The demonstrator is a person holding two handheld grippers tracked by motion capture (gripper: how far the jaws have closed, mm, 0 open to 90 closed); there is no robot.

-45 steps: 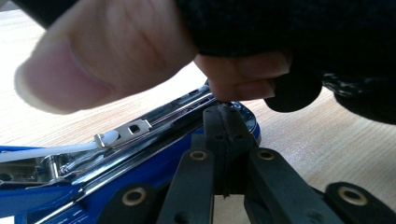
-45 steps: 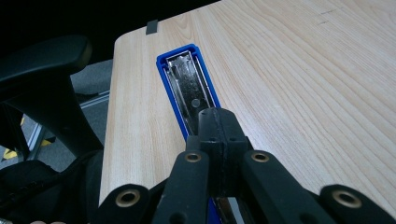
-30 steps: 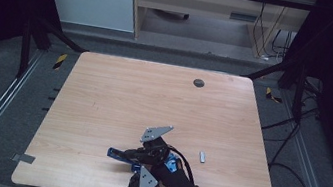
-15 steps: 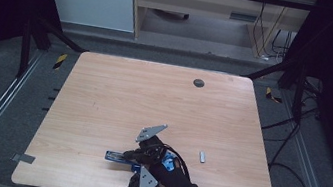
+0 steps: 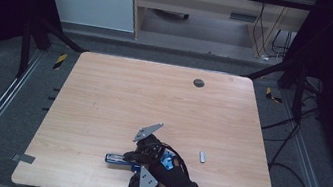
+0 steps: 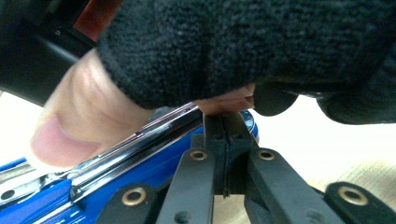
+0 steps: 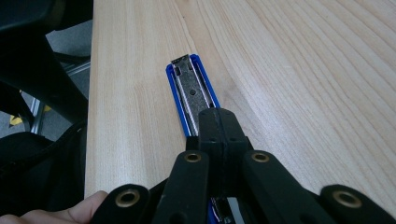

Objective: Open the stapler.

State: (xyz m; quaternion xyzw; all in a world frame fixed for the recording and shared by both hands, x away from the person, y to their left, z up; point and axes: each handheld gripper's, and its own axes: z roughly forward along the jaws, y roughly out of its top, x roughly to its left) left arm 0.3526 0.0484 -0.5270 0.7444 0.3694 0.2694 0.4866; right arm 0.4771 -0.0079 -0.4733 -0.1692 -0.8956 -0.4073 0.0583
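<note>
While most of the wooden counter [image 5: 118, 96] lies bare, the work sits close to its near edge, where the person's dark-sleeved forearm comes in from below. On that near strip lies a blue stapler [image 5: 119, 159], stretched out lengthwise and opened so that its metal staple channel [image 7: 192, 91] faces up; the right gripper view looks straight along it.

Both tools crowd over the stapler. The right tool [image 7: 218, 122] has its black jaws pressed together, with the tips resting on or just above the metal channel; nothing seems to be pinched between them. The left tool [image 6: 224, 125] is likewise pressed together, its tips up against the stapler's blue body beside the chrome rail, right next to a bare thumb [image 6: 79, 126] and the gloved hand [image 6: 243, 46] behind it. Whether those tips bear on the plastic or only lie against it I cannot tell.

As for handling, the stapler looks stiff and moderately weighty, with smooth plastic and polished metal that closed tips could skate off. Its hinge means the halves may swing, so the blue body's long sides are the safer hold, one tool steadying the base.

Smallest, a little grey strip [image 5: 202, 156], perhaps staples, lies well apart to the right, and a dark round grommet [image 5: 198, 83] sits near the far edge.
</note>
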